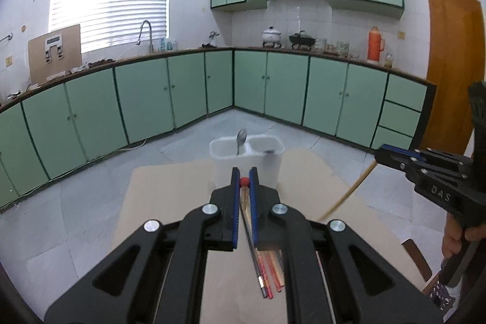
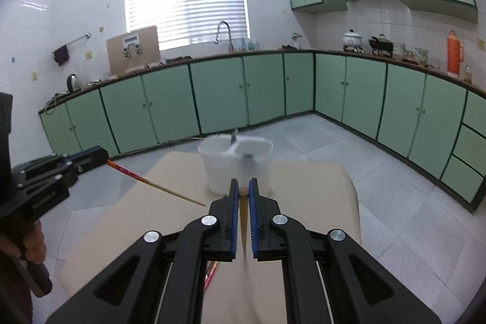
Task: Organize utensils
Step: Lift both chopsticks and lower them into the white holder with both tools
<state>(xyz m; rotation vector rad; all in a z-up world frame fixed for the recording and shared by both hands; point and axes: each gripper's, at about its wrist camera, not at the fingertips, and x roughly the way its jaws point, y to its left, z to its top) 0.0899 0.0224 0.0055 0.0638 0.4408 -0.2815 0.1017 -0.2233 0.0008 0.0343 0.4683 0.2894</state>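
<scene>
White two-compartment utensil holder (image 1: 247,164) upright at far edge of tan table – metal spoon (image 1: 241,138) standing in its left compartment, bowl end up; small dark item in the right one, can't tell what. Red-tipped chopstick (image 2: 145,179) clamped at its red end in left gripper (image 1: 244,176), pale tip slanting down toward the table. Plain tan chopstick (image 1: 349,192) clamped in right gripper (image 2: 243,187), hanging down-left. Bundle of red and dark chopsticks (image 1: 268,272) lying loose on the near table

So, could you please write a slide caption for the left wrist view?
Left tool shut on a red-tipped chopstick, facing the white two-compartment holder with one spoon.
</scene>
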